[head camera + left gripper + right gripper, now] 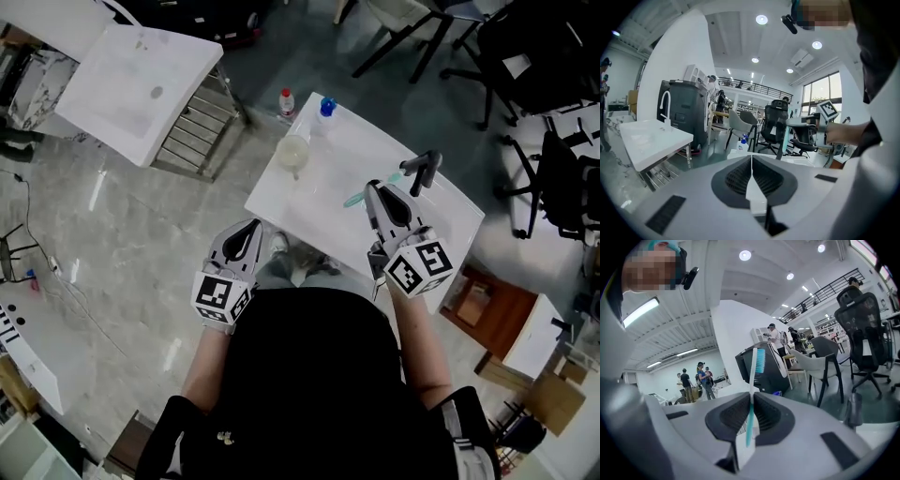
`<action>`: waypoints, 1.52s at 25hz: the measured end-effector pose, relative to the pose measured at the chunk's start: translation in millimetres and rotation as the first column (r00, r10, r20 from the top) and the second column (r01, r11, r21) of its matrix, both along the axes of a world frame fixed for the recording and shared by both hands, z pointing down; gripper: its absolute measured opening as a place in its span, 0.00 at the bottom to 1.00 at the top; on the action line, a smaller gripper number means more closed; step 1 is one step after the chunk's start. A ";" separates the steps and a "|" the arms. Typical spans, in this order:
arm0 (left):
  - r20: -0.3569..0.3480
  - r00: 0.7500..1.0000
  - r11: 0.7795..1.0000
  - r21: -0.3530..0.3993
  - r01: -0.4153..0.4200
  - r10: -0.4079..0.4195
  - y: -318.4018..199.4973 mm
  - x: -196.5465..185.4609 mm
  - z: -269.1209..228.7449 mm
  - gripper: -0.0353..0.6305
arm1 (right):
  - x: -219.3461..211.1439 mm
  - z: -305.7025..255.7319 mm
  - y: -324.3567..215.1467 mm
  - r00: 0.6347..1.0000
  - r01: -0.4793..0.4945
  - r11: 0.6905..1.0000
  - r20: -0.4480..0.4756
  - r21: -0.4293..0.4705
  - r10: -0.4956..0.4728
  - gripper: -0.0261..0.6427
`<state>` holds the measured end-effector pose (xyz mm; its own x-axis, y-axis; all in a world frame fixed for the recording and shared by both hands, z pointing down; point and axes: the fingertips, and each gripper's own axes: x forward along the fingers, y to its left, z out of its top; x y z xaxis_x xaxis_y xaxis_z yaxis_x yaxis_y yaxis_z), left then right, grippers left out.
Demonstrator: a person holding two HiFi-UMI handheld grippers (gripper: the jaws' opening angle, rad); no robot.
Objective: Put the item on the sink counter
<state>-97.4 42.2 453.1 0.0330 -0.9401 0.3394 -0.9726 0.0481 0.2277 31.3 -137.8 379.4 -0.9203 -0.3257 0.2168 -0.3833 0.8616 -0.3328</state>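
- The right gripper (373,187) is clamped on the teal toothbrush (750,420). The handle's long axis crosses the jaws, and the bristles stand clear of them.
- It hangs over the sink counter (319,202), near the faucet (422,171); I judge the set-down lies straight below.
- The left gripper (248,230) is closed and empty, off the counter's near edge.

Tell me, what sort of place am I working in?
Probably an open office or lab hall, not a home bathroom: freestanding sink counters on a bare floor, office chairs, and a railed upper gallery.

Lab hall: office chairs (862,329), sink counters (319,202), mezzanine railing (750,87)
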 end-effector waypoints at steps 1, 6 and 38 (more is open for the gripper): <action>-0.001 1.000 1.000 -0.004 0.012 -0.012 3.6 -1.6 0.4 0.09 | -6.0 0.9 -1.7 1.000 0.011 1.000 0.000 -0.002 -0.011 0.11; 0.010 0.999 0.998 -0.035 0.046 -0.045 21.1 -8.8 8.4 0.09 | -37.0 10.1 -10.6 0.998 0.064 0.998 0.006 -0.012 -0.064 0.11; -0.082 0.974 0.961 -0.203 0.189 -0.209 94.0 -54.8 71.2 0.09 | -171.4 126.5 -37.8 0.984 0.122 0.988 -0.122 -0.091 -0.133 0.11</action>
